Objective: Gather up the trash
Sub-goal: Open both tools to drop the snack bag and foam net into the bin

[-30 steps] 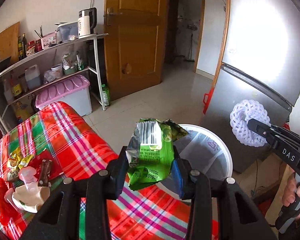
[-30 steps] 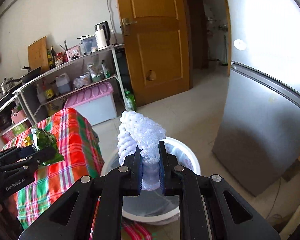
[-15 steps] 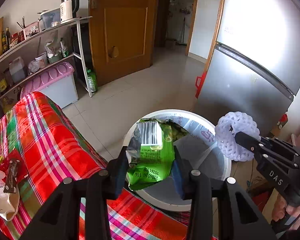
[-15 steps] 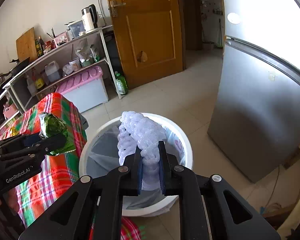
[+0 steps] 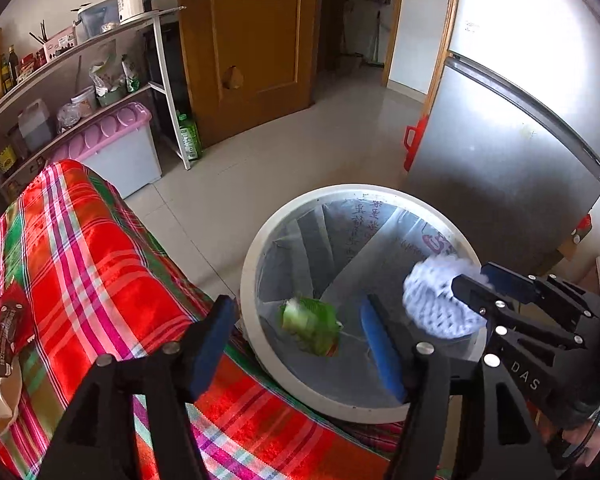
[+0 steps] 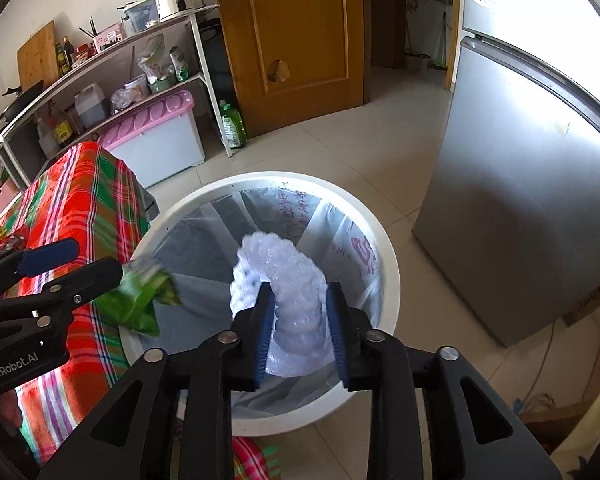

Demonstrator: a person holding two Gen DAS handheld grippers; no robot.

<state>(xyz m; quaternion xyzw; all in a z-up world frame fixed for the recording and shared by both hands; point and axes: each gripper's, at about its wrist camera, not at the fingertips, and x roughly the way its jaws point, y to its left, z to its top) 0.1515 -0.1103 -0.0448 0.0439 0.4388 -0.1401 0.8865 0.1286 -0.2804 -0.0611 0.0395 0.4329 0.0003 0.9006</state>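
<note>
falling blurred inside the lined white bin [image 5: 260,354], a green snack wrapper [image 5: 310,330] was seen, let go by the left gripper [image 5: 300,344], whose jaws had just been opening and stood spread. a white foam net [image 6: 284,280] sat loosely between the right gripper [image 6: 300,334] jaws, also just opened over the bin. both releases were best made well inside the rim. "das" and "genrobot.ai" were read on the grippers; the red writing on the liner [image 6: 288,208] was unreadable.
</note>
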